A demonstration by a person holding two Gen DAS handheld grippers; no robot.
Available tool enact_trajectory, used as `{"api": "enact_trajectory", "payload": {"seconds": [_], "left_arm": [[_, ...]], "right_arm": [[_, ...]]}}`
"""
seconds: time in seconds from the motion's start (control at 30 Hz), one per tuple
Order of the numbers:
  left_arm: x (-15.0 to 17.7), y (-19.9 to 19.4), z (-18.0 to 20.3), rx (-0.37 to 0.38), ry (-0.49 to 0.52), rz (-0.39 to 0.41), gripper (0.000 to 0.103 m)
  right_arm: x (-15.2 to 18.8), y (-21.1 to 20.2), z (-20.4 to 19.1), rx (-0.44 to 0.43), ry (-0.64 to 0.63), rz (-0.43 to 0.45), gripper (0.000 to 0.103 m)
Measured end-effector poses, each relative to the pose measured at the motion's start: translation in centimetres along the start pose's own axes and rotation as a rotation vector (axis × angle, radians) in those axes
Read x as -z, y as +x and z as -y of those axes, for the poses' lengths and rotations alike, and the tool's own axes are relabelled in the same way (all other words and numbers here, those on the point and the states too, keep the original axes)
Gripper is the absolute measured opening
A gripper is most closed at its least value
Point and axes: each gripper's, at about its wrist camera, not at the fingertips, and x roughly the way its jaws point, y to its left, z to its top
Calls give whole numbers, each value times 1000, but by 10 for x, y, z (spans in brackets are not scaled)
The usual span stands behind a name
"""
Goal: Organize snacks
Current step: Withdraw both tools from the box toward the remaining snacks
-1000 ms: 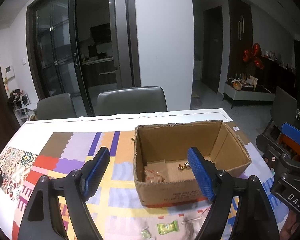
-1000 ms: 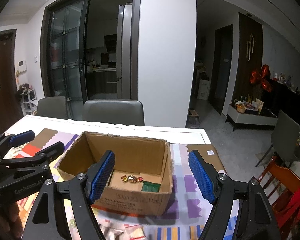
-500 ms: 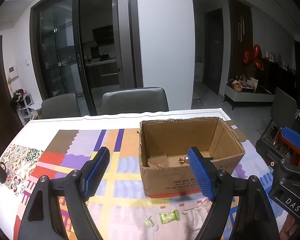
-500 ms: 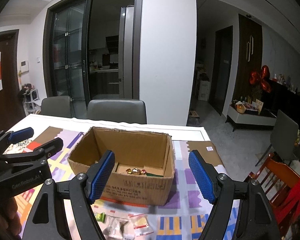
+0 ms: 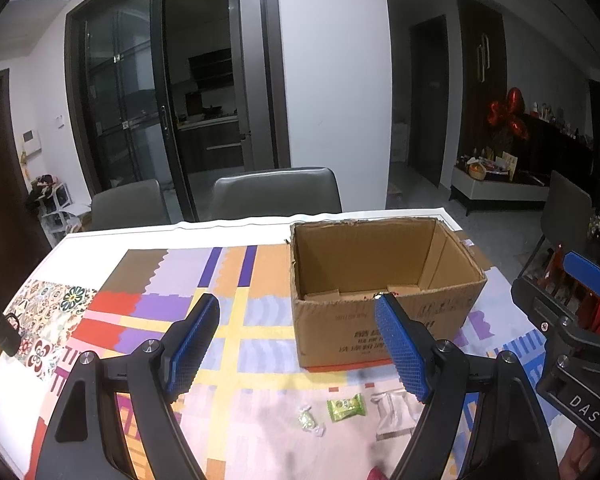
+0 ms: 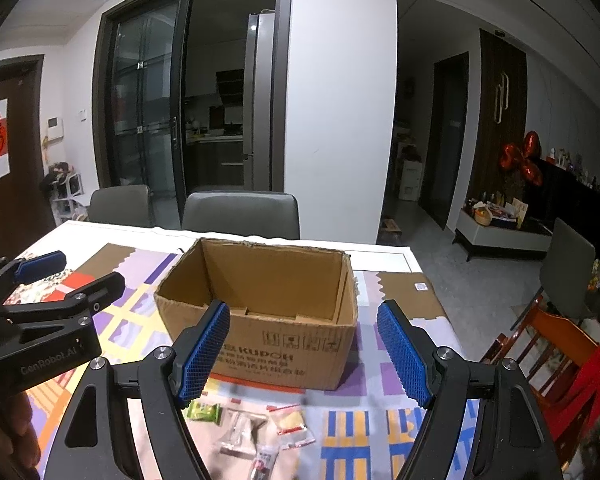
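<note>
An open cardboard box (image 5: 384, 280) stands on the patterned tablecloth; it also shows in the right wrist view (image 6: 260, 320). Loose snacks lie in front of it: a green candy packet (image 5: 346, 407), a small clear-wrapped sweet (image 5: 310, 420) and a clear packet (image 5: 394, 408). The right wrist view shows the green packet (image 6: 204, 412), a clear packet (image 6: 242, 430) and a yellow packet (image 6: 294, 426). My left gripper (image 5: 296, 348) is open and empty, above the table left of the box front. My right gripper (image 6: 304, 354) is open and empty, held before the box.
The tablecloth (image 5: 160, 304) covers the table. Two grey chairs (image 5: 276, 196) stand at the far edge. A wooden chair with red cloth (image 6: 572, 356) is right of the table. A small dark object (image 5: 4, 332) lies at the left edge.
Both grippers have drawn back from the box and lowered, so the box interior is less visible and the loose snacks in front have come into view. Both jaws stay open.
</note>
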Motion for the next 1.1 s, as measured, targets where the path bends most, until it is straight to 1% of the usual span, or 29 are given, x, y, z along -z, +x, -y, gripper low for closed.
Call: {"api": "enact_trajectory", "payload": {"seconds": [0.27,0.5,0.8,0.93,1.1], "left_arm": [[15,-15,-5,-13,5,-2,80],[30,-27,-5,-11,6,-11,80],[63,-32,0,18,21,-41,81],[79,-30,2,29,29,-60,81],[100,-25,7,50,62,-93,81]], "right_arm": [[9,-10,-3,-4,6,-1,77],[22,-20,-6,-14,1,-12,77],[46,-33,-4,-16,-6,-39,77],[59,-34,-4,-13,-10,-57,77],[76,-29,-5,-21,-10,-91,77]]}}
